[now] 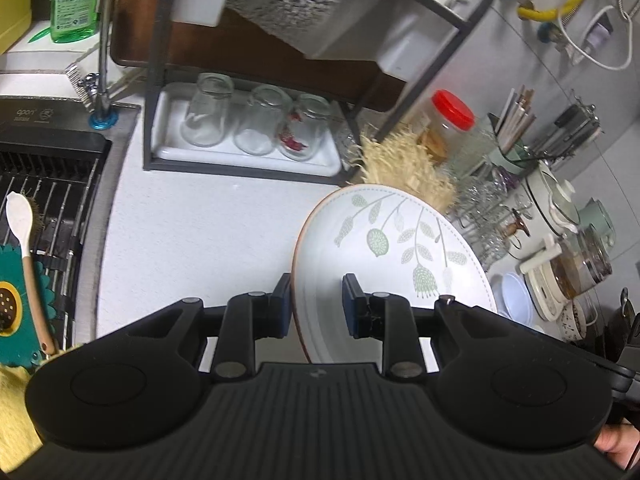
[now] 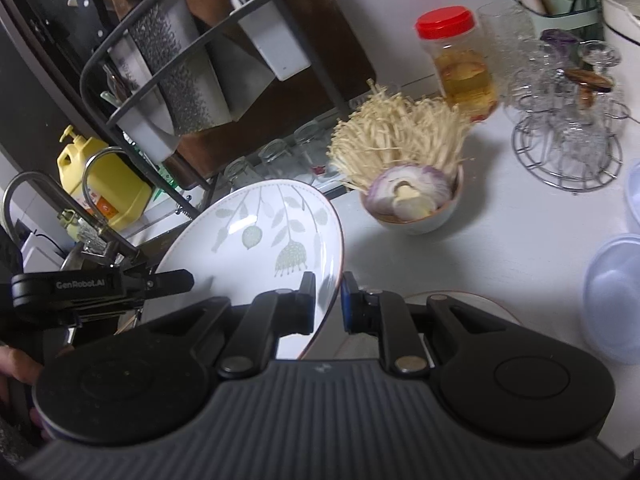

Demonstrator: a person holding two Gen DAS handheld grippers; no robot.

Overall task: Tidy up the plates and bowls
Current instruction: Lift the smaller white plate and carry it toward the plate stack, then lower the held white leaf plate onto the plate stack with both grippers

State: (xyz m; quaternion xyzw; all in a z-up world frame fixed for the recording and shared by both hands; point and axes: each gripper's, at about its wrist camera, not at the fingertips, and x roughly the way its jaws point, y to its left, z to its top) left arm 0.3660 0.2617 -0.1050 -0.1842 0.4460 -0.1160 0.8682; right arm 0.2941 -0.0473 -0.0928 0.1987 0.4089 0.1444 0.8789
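Note:
A white plate with a green leaf pattern and a brown rim (image 1: 396, 248) (image 2: 256, 240) hangs tilted above the white counter, held from both sides. My left gripper (image 1: 316, 304) is shut on its left rim. My right gripper (image 2: 328, 304) is shut on its right rim. In the right wrist view, the left gripper's fingers (image 2: 172, 280) show at the plate's far edge. Another brown-rimmed plate (image 2: 460, 295) lies on the counter, partly hidden behind the right gripper. A bowl (image 2: 416, 220) beyond it holds a halved onion and enoki mushrooms.
A black rack (image 1: 248, 164) holds upturned glasses (image 1: 262, 124) on a white tray. The sink with a wire drainer (image 1: 44, 200) lies to the left. A red-lidded jar (image 2: 460, 64), a wire stand of glassware (image 2: 568, 136), clear plastic bowls (image 2: 616, 292) and kettles (image 1: 560, 208) crowd the right.

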